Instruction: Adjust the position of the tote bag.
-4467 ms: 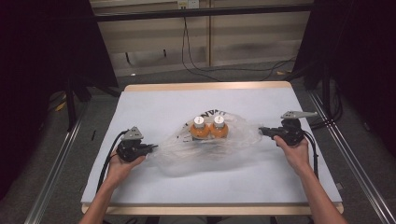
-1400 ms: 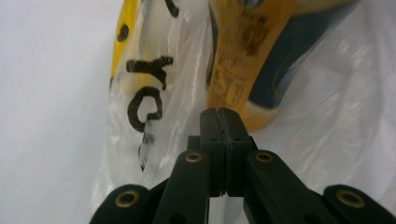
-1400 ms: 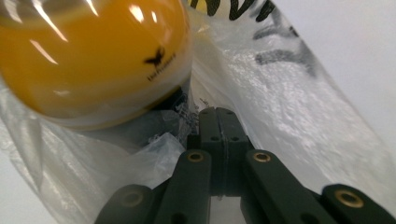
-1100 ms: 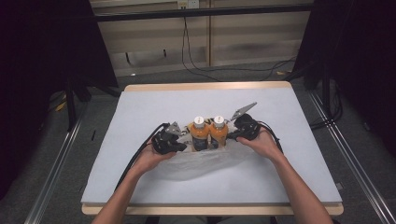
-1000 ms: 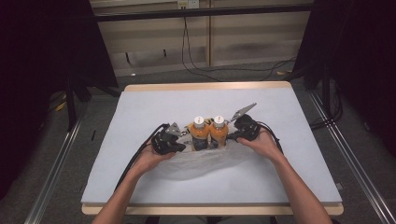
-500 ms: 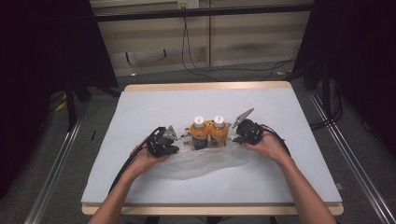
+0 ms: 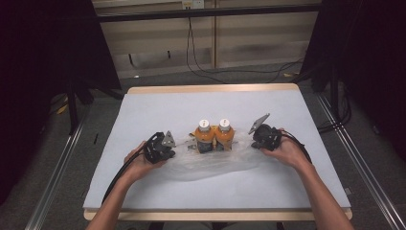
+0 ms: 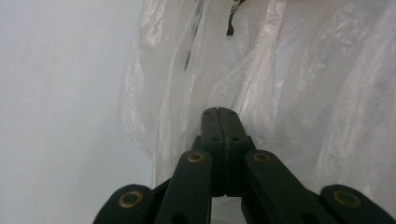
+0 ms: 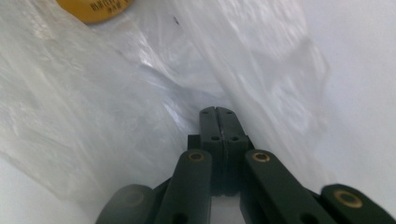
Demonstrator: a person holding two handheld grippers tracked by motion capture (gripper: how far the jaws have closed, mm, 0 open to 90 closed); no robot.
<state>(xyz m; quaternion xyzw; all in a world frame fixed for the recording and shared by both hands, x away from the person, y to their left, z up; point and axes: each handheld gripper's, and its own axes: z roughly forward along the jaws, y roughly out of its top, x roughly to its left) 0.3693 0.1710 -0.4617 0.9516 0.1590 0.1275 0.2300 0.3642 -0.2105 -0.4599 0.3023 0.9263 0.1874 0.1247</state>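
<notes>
There are two orange bottles (image 7: 203, 139) (image 7: 224, 137), each with one white cap, standing side by side. One clear plastic bag (image 7: 210, 160) lies around them. One table (image 7: 158, 103) bears it all. Two grippers are in play, the left gripper (image 7: 171, 149) and the right gripper (image 7: 254, 139), one per hand, each trailing one cable.

A clear plastic bag (image 7: 210, 160) lies crumpled and spread flat on the middle of the tabletop, a little nearer its near edge, its film wrinkled and glossy. Two orange bottles (image 7: 214, 135) with white caps stand upright side by side, touching, at the bag's far side; the film bunches round their bases. Whether they stand inside it is unclear.
</notes>
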